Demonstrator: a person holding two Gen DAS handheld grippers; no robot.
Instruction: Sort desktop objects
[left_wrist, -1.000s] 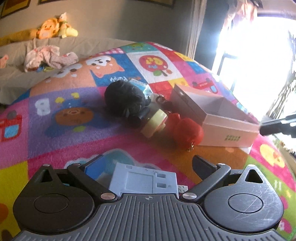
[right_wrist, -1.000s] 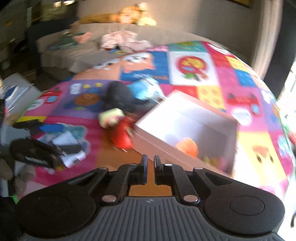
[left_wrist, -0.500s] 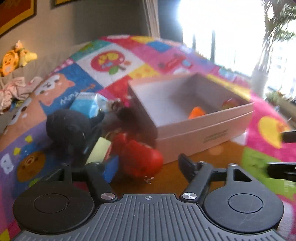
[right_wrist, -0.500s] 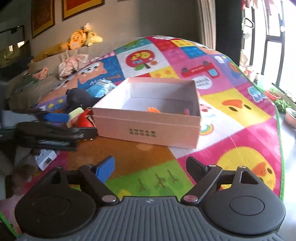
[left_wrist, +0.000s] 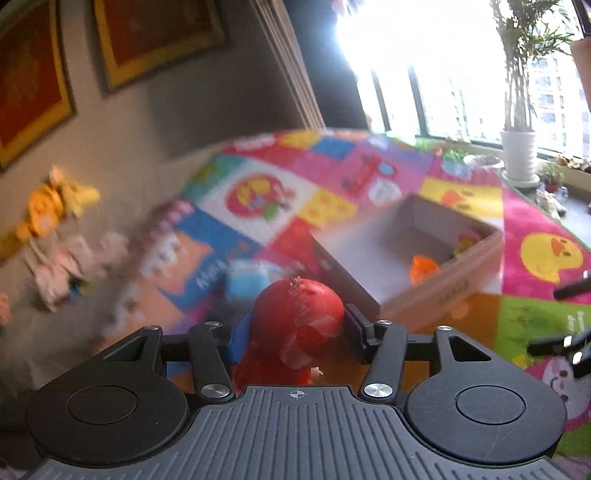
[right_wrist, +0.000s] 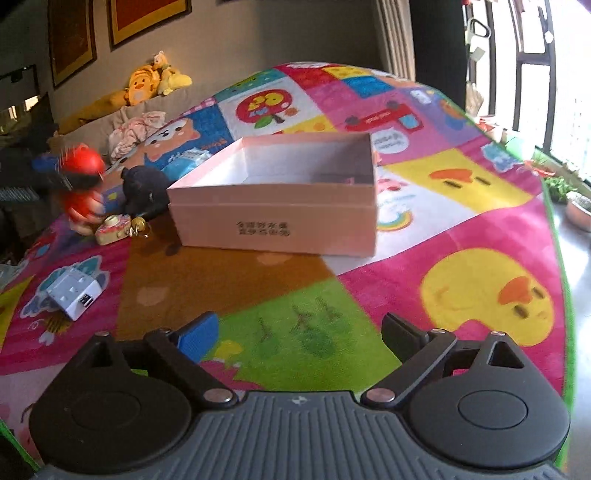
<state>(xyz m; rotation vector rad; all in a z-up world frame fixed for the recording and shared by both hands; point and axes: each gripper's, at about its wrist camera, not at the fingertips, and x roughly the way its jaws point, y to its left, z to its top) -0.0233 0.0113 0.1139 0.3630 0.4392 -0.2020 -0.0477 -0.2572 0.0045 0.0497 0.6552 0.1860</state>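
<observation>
My left gripper (left_wrist: 297, 323) is shut on a red plush toy (left_wrist: 299, 317) and holds it lifted above the mat, left of the open pink box (left_wrist: 439, 291). The right wrist view shows that red toy (right_wrist: 82, 173) in the air at the far left. An orange object (left_wrist: 423, 267) lies inside the box. My right gripper (right_wrist: 299, 334) is open and empty, low over the mat in front of the pink box (right_wrist: 277, 218). A black plush (right_wrist: 146, 188), a small cream toy camera (right_wrist: 112, 229) and a white block (right_wrist: 75, 291) lie on the mat.
A colourful play mat (right_wrist: 443, 229) covers the surface. A blue packet (left_wrist: 245, 277) lies behind the red toy. A sofa with plush toys (right_wrist: 147, 83) and clothes (right_wrist: 135, 129) stands at the back left. Potted plants (left_wrist: 519, 147) line the window at the right.
My left gripper closed on the red plush toy and lifted it off the mat, tilting upward. My right gripper stayed open and drew slightly closer to the box front.
</observation>
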